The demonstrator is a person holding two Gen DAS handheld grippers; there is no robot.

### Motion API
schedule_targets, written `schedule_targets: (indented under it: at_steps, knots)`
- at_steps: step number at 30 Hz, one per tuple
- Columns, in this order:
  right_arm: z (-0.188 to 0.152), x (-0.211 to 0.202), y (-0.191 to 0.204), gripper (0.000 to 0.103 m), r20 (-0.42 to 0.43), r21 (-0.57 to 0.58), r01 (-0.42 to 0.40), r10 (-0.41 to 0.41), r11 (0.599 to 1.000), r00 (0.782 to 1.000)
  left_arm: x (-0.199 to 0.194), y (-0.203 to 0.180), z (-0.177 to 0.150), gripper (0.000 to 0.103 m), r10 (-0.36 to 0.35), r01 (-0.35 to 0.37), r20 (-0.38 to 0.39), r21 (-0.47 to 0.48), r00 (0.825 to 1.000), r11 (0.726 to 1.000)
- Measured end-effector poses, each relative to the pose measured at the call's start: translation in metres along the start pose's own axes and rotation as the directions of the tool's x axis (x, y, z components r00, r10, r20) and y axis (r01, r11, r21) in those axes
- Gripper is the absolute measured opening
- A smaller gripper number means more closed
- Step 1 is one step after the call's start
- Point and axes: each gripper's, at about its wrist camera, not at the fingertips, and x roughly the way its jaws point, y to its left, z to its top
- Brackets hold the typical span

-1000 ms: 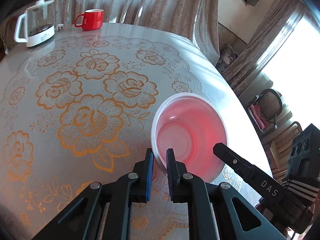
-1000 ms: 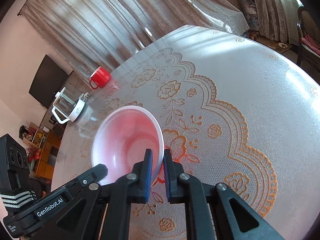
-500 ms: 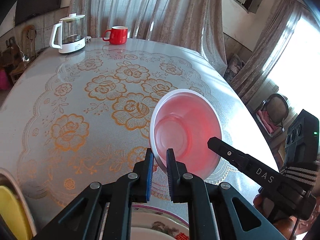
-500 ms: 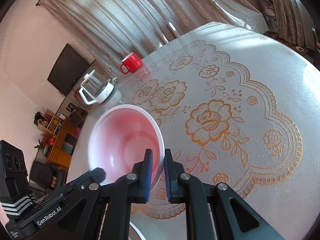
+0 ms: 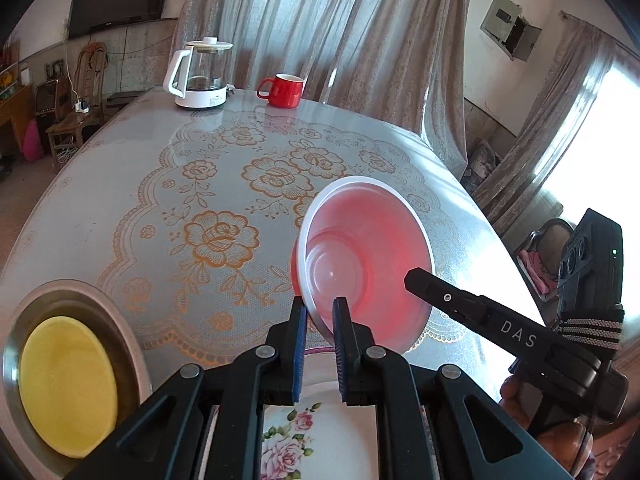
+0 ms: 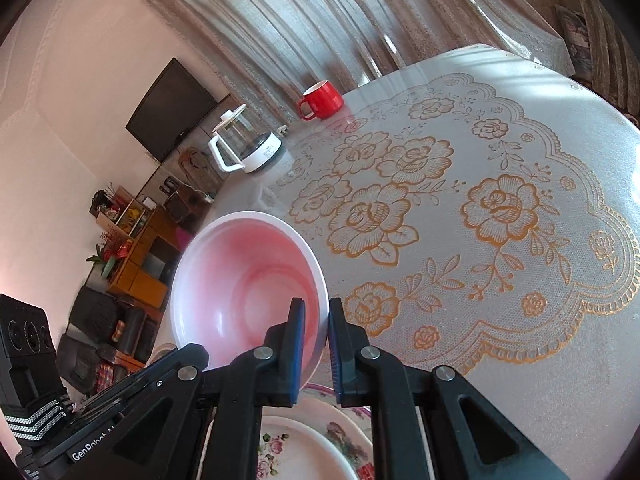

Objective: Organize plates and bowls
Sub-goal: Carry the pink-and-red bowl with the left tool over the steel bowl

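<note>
pink bowl (image 5: 368, 256) in both grippers

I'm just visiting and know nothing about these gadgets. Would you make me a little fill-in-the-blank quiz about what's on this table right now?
1. Both claws, the left claw and the right claw, pinch the rim of the pink plastic ____.
2. The red ceramic mug stands beside a glass ____ with a white handle.
3. The yellow round plate lies inside a shallow ____ dish.
4. The white plate below the claws is decorated with pink ____.

Missing words: bowl; kettle; metal; roses
</note>
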Motion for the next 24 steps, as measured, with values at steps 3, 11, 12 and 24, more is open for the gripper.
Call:
schedule_targets:
  at_steps: [3,11,12,24]
  knots:
    - [-0.005,0.002,0.014,0.011,-0.007,-0.021,-0.011,0.011,1.0,1.0,-0.012,0.012,-0.005,0.013,0.01,-0.01,0.019,-0.015,1.0,1.0]
    - [-0.022,0.009,0.055,0.011,-0.042,-0.107,-0.043,0.039,0.993,0.998,-0.041,0.053,-0.022,0.013,0.007,-0.003,0.047,-0.104,0.999,0.995]
    - [-0.023,0.01,0.059,0.011,-0.047,-0.112,-0.053,0.048,0.992,0.998,-0.044,0.058,-0.024,0.013,0.007,-0.001,0.048,-0.113,0.999,0.994]
    - [-0.053,0.035,0.124,0.011,-0.144,-0.217,-0.146,0.116,0.965,0.983,-0.094,0.123,-0.051,0.013,0.053,-0.027,0.099,-0.25,0.994,0.968]
